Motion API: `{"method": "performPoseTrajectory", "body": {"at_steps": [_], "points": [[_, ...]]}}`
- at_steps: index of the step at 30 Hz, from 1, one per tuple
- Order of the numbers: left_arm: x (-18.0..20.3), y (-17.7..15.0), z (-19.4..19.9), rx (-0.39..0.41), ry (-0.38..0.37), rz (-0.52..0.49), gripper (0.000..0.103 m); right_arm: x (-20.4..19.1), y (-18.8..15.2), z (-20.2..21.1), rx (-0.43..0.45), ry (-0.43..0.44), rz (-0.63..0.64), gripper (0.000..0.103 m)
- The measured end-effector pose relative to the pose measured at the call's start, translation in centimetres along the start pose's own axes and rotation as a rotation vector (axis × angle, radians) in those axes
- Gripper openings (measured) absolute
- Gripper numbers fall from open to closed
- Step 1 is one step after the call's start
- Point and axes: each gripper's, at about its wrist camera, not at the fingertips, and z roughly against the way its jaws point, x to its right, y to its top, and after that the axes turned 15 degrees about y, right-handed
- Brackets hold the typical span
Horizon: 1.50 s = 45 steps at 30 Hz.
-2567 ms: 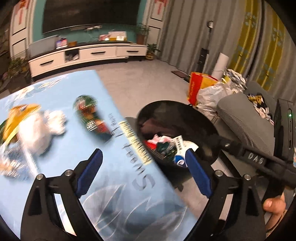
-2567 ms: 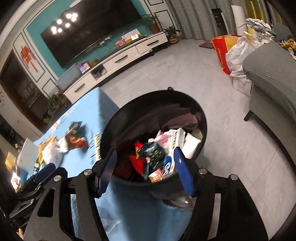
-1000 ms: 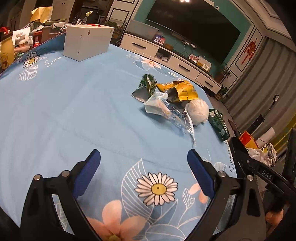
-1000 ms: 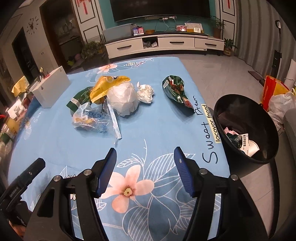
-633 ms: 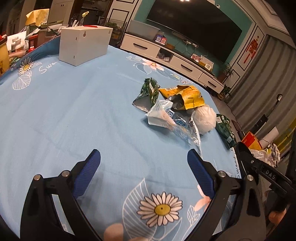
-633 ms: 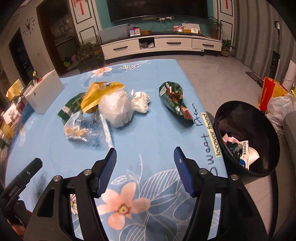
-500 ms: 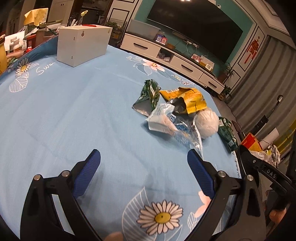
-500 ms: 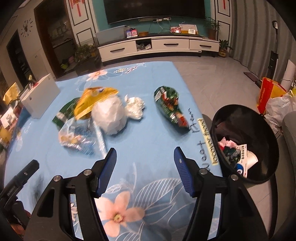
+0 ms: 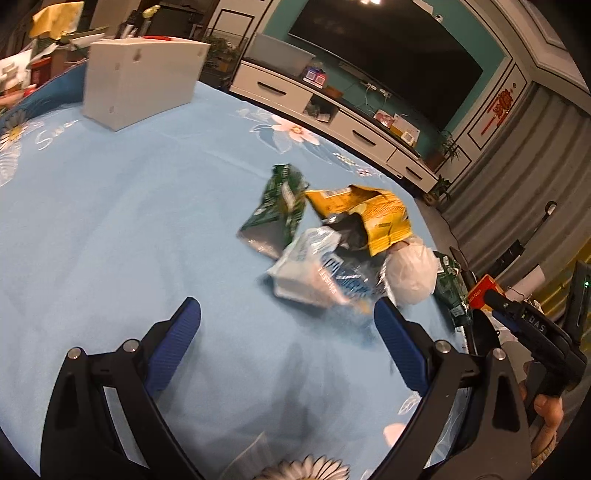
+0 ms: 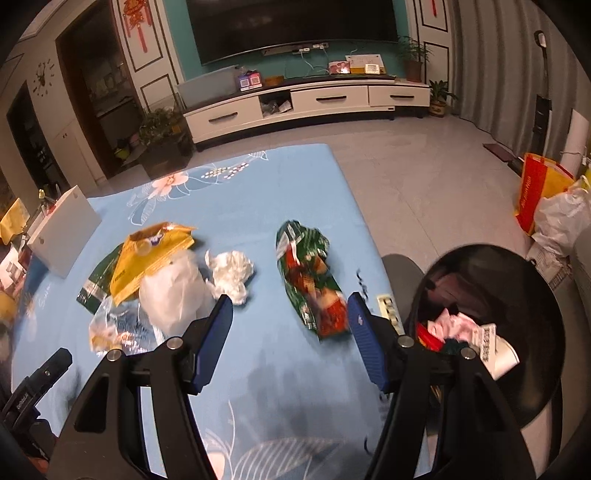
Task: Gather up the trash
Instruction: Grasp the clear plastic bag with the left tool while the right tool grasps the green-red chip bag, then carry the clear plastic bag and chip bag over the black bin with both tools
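Left wrist view: left claw (image 9: 286,339) hovering with jaws apart and empty over blue tabletop (image 9: 110,229), wrapper pile (image 9: 332,236) lying just ahead; right wrist view: right claw (image 10: 290,334) gaping empty, green snack bag (image 10: 314,288) lying just ahead, black bin (image 10: 532,332) standing to its right.

A white box (image 9: 140,79) sits on the blue floral tablecloth (image 9: 110,221), television (image 10: 291,26) beyond.

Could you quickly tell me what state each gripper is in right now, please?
Left gripper: open, holding nothing, above the blue tablecloth.
Right gripper: open, holding nothing; the green snack bag lies just ahead of it.
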Motion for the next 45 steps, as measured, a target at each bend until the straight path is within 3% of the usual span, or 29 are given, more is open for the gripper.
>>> {"method": "performPoseTrajectory", "body": {"at_steps": [7,12,14,16,18,20,21,26,32,45], "points": [[2.9,1.3,-3.0,-0.036,0.009,-0.039,0.095,0.8,2.5,-3.4,-0.012,-0.035,0.014,0.064],[4.1,1.6,-4.9,-0.056,0.046,-0.056,0.092,1.8,3.2,-6.7,-0.073,-0.056,0.013,0.064],[4.4,1.4,-5.5,-0.064,0.067,-0.069,0.076,2.2,3.0,-7.5,-0.093,-0.057,0.008,0.064],[4.6,1.4,-5.6,-0.053,0.078,-0.071,0.075,2.3,2.7,-8.0,-0.111,-0.058,0.017,0.063],[4.4,1.4,-5.6,-0.049,0.087,-0.066,0.066,2.3,2.3,-8.3,-0.129,-0.055,0.027,0.050],[4.1,1.4,-5.7,-0.052,0.099,-0.060,0.043,2.3,2.1,-8.3,-0.136,-0.053,0.026,0.041],[4.0,1.3,-5.7,-0.047,0.107,-0.061,0.043,2.1,1.8,-8.3,-0.136,-0.063,0.034,0.040],[3.4,1.0,-5.3,-0.055,0.082,-0.060,0.016,2.0,1.1,-7.4,-0.130,-0.068,0.039,0.036],[2.8,0.3,-2.8,-0.025,0.061,-0.083,0.008,1.6,0.6,-3.9,-0.066,-0.035,0.020,0.034],[0.4,-1.0,6.4,0.104,-0.010,-0.069,0.007,-1.9,-2.4,5.5,0.031,0.088,0.023,0.034]]}}
